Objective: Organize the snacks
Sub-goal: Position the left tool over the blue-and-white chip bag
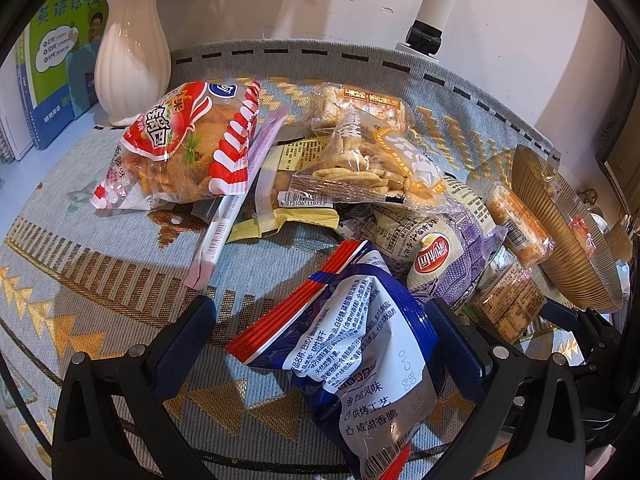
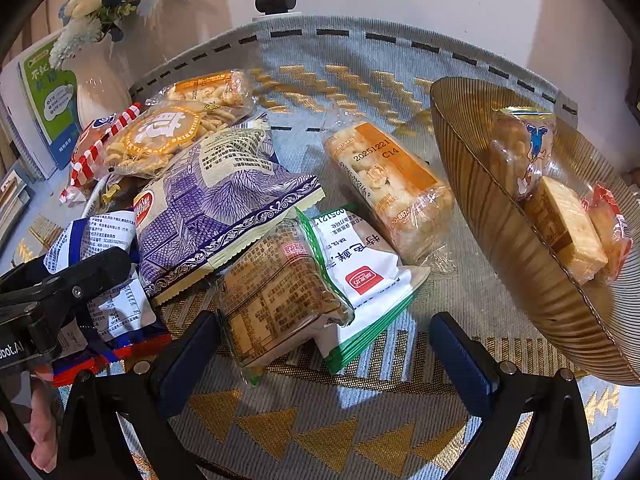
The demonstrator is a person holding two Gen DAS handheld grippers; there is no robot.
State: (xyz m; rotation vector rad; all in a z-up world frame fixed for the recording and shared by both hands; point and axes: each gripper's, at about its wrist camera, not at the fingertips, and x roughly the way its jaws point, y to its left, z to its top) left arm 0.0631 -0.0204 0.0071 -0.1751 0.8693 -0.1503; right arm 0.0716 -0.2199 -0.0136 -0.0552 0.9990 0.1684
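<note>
Date "20251221" on rice-cracker pack [image 2: 390, 184]

Glossy crinkled plastic snack packets [image 1: 360, 344], matt woven tablecloth [image 2: 360, 432] with shiny gold thread, glazed smooth ribbed ceramic vase [image 1: 132, 52], ribbed translucent amber bowl [image 2: 520, 272], matt black plastic gripper fingers [image 2: 460, 344]

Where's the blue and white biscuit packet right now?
The blue and white biscuit packet lies between the open fingers of the left tool in its own view, just in front of the purple chip bag on the tablecloth.
</note>
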